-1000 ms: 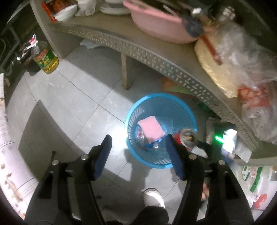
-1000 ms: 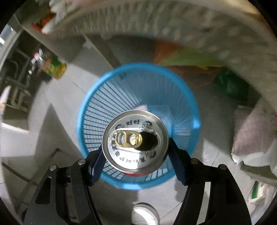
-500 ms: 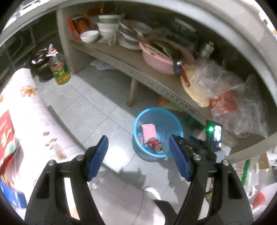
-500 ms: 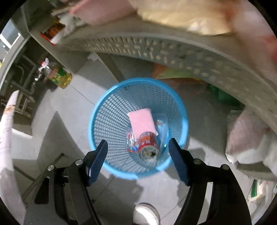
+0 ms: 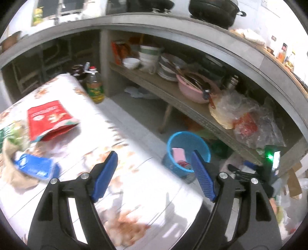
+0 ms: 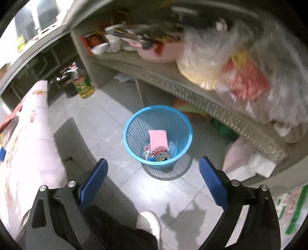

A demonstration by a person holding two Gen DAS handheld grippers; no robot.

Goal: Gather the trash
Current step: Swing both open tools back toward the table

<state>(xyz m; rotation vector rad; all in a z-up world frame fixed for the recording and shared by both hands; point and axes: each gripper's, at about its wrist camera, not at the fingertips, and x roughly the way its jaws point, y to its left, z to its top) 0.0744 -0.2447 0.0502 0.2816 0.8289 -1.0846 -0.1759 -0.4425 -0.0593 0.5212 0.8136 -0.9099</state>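
Observation:
A blue mesh trash basket (image 6: 134,123) stands on the tiled floor; inside lie a red drink can (image 6: 161,154), a pink sponge-like pad (image 6: 158,138) and clear wrappers. High above and in front of it, my right gripper (image 6: 153,172) has its jaws opening wide with nothing between them. My left gripper (image 5: 155,169) hangs over a table with a floral cloth (image 5: 134,184), its jaws opening and empty. On that table lie a red packet (image 5: 49,117), a blue packet (image 5: 36,169) and crumpled paper (image 5: 11,159). The basket (image 5: 200,143) shows past the table's edge.
A low shelf (image 6: 184,86) behind the basket holds a pink basin (image 6: 159,52), bowls and plastic bags (image 6: 240,63). An oil bottle (image 6: 82,82) stands on the floor. A person's white shoe (image 6: 149,221) is near the bottom. A dark pot (image 5: 211,11) sits on the counter.
The right gripper let go of the can, which now lies in the basket, then rose and widened. The left gripper lifted and swung from the basket to over the table.

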